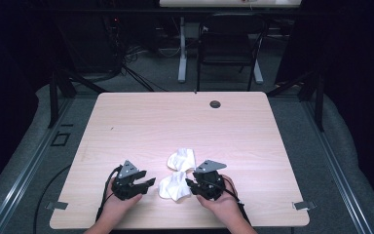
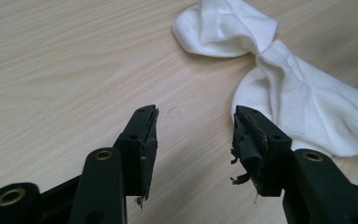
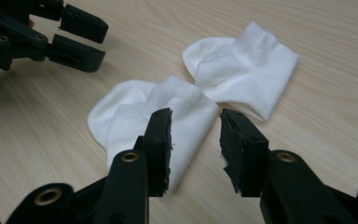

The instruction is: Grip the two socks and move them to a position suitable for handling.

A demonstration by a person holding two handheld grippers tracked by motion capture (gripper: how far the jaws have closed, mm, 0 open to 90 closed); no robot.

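Two white ankle socks lie touching on the light wooden table (image 1: 141, 122). The near sock (image 1: 174, 187) (image 2: 303, 107) (image 3: 135, 116) sits between my two grippers, and the far sock (image 1: 181, 159) (image 2: 228, 25) (image 3: 242, 65) lies just behind it. My left gripper (image 1: 148, 186) (image 2: 196, 114) points right at the near sock, jaws open over bare wood, with its right jaw beside the sock's edge. My right gripper (image 1: 189, 185) (image 3: 196, 115) points left, open, its jaws low over a corner of the near sock without pressing on it. The left gripper (image 3: 98, 39) also appears beyond the socks.
A dark cable hole (image 1: 215, 104) sits near the table's far edge. A black chair (image 1: 229, 44) and a white desk leg (image 1: 181, 48) stand beyond the table. The person's hands rest close to the table's front edge.
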